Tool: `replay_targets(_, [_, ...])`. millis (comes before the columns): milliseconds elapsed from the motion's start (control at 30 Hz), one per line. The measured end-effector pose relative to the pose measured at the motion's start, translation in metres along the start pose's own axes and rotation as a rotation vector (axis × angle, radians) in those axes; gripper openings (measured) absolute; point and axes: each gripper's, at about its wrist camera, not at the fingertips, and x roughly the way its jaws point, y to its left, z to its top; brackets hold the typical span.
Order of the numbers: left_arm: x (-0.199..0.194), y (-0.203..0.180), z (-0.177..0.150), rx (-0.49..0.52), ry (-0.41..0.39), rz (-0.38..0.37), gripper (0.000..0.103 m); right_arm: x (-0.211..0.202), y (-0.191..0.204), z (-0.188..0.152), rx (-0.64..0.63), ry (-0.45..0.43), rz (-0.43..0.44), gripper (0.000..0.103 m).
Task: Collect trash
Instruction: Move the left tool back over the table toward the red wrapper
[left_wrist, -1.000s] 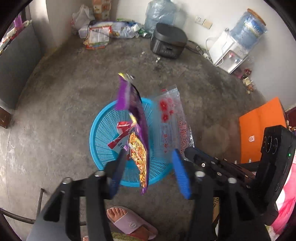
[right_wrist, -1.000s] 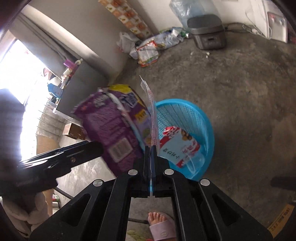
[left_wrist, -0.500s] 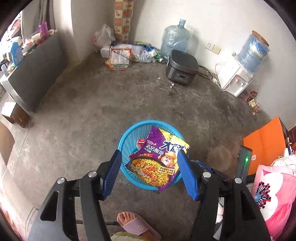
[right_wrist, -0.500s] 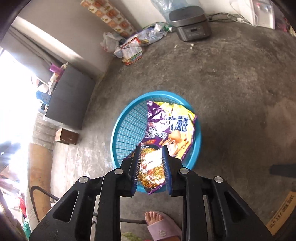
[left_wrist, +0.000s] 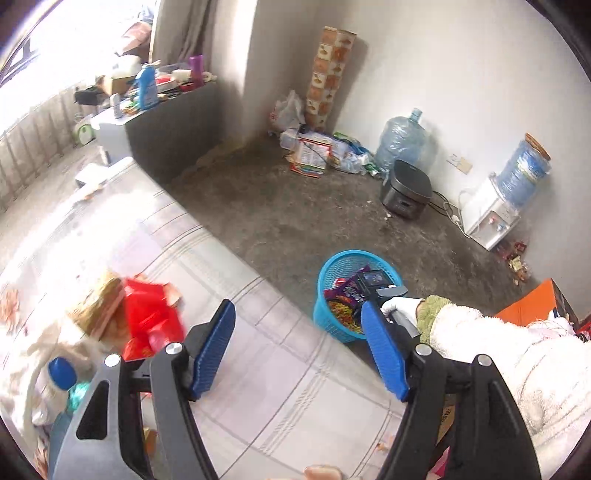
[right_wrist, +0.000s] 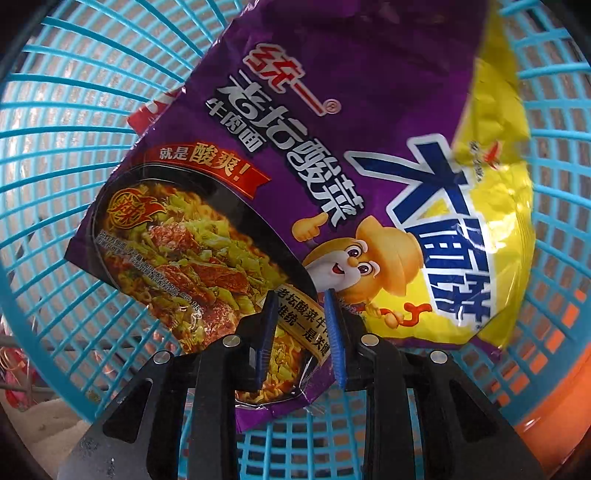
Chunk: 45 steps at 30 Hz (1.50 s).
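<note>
Thin, crinkly, near-weightless noodle wrapper (right_wrist: 295, 192) lying slack in the blue basket (right_wrist: 55, 206), best pinched at a flat edge; right tongs (right_wrist: 301, 332) just opening, parted over its corner, left tongs (left_wrist: 299, 347) spread, empty above the tabletop (left_wrist: 258, 369).

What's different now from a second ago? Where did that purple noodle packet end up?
The purple noodle packet, which hung between the left tongs, now lies in the blue basket. The left tongs have been opening, hold nothing, and have swung away over a pale tablecloth. The right tongs let go of a clear bag, dipped into the basket and have been opening just above the packet. The basket stayed put.
</note>
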Motion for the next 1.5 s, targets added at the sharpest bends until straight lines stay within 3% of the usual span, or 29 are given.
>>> replay_targets(133, [-0.022,0.033,-0.019,-0.08,-0.031,0.084,0.069,0.029,0.007,0.012,-0.009,0.042,-0.08,0.041])
replay_targets(267, [-0.045,0.047,-0.031,-0.113,-0.086,0.113,0.07,0.027,0.003,0.002,0.011,-0.031,-0.084,0.041])
replay_targets(433, [-0.077,0.056,-0.042,-0.117,-0.21,0.128,0.079,-0.039,0.002,-0.064,-0.053,-0.333,-0.073,0.045])
replay_targets(667, [-0.127,0.067,-0.068,-0.18,-0.349,0.159,0.082,-0.157,-0.001,-0.227,-0.093,-0.793,0.237,0.047])
replay_targets(800, [-0.143,0.077,-0.09,-0.205,-0.366,0.172,0.082,-0.226,0.039,-0.282,-0.182,-0.923,0.365,0.047])
replay_targets(1033, [-0.152,0.094,-0.13,-0.283,-0.361,0.199,0.082,-0.288,0.124,-0.328,-0.396,-0.994,0.538,0.047])
replay_targets(1200, [-0.156,0.087,-0.15,-0.275,-0.403,0.192,0.082,-0.3,0.172,-0.347,-0.466,-0.952,0.665,0.047])
replay_targets(1300, [-0.154,0.087,-0.155,-0.267,-0.411,0.184,0.082,-0.307,0.2,-0.349,-0.516,-0.914,0.66,0.047])
replay_targets(1500, [-0.143,0.09,-0.149,-0.235,-0.411,0.146,0.079,-0.314,0.232,-0.336,-0.488,-0.849,0.697,0.047])
